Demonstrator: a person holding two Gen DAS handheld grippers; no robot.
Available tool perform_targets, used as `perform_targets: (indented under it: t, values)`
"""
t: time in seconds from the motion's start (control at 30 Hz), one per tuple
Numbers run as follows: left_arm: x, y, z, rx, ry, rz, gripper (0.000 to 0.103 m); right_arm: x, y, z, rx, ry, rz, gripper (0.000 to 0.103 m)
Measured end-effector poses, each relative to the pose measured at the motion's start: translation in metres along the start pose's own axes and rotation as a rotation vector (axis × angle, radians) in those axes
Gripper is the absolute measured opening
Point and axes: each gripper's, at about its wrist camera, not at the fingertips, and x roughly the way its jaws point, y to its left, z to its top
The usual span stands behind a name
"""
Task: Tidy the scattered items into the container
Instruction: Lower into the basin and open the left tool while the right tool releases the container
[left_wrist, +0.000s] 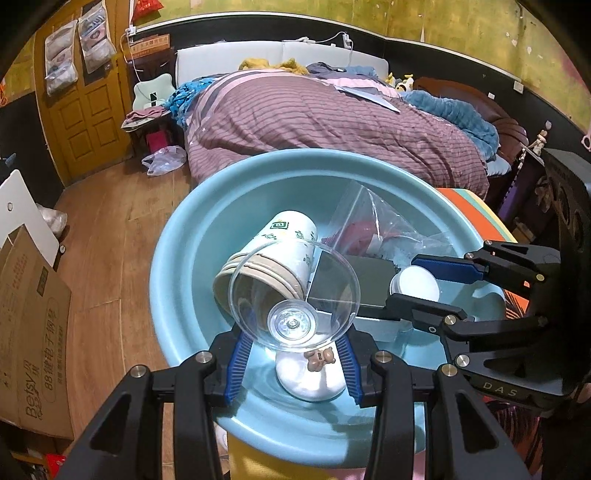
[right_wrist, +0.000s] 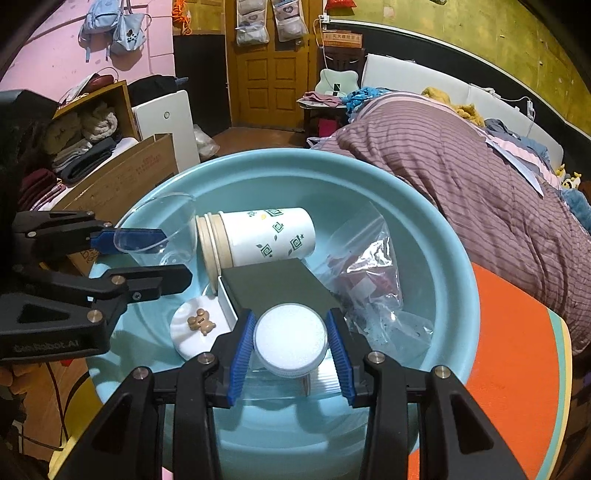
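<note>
A light blue basin holds a white cup with green patterns, a dark box, a clear plastic bag and a white lid with a small brown bear. My left gripper holds a clear plastic glass tilted over the basin. My right gripper is shut on a white-capped jar above the basin.
The basin stands on an orange striped surface. A bed with a striped purple quilt lies behind. Cardboard boxes and a white board stand at the left on the wooden floor.
</note>
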Motion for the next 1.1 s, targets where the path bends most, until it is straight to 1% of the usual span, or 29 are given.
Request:
perform_targets:
  t: [0.13,0.2,0.43,0.5,0.53,0.6,0.73,0.97,1.1]
  values:
    - [0.000,-0.002,0.001,0.003,0.004,-0.007,0.055,0.001,-0.002,0.000,0.007,-0.003,0.001,0.043]
    - [0.000,-0.002,0.001,0.002,0.002,-0.009,0.060,0.001,-0.002,0.000,0.010,-0.005,0.000,0.043]
    - [-0.003,0.001,0.003,-0.008,-0.013,0.011,0.066,-0.001,-0.003,0.001,0.012,-0.014,0.001,0.050]
    - [-0.005,0.002,0.003,-0.009,-0.021,0.022,0.075,-0.003,-0.002,0.001,0.013,-0.019,0.000,0.056]
    - [-0.007,0.002,0.004,-0.010,-0.028,0.030,0.076,-0.004,-0.002,0.001,0.013,-0.024,-0.003,0.060]
    - [-0.010,0.003,0.005,-0.017,-0.038,0.038,0.079,-0.006,-0.002,0.002,0.021,-0.036,-0.004,0.060]
    - [-0.018,0.006,0.006,-0.027,-0.052,0.045,0.081,-0.012,-0.004,0.003,0.038,-0.047,-0.005,0.066]
    - [-0.037,0.000,0.008,-0.020,-0.083,0.055,0.083,-0.031,-0.001,0.005,0.036,-0.073,-0.014,0.066]
    - [-0.049,-0.007,0.007,-0.002,-0.100,0.059,0.086,-0.047,0.001,0.004,0.029,-0.092,-0.023,0.067]
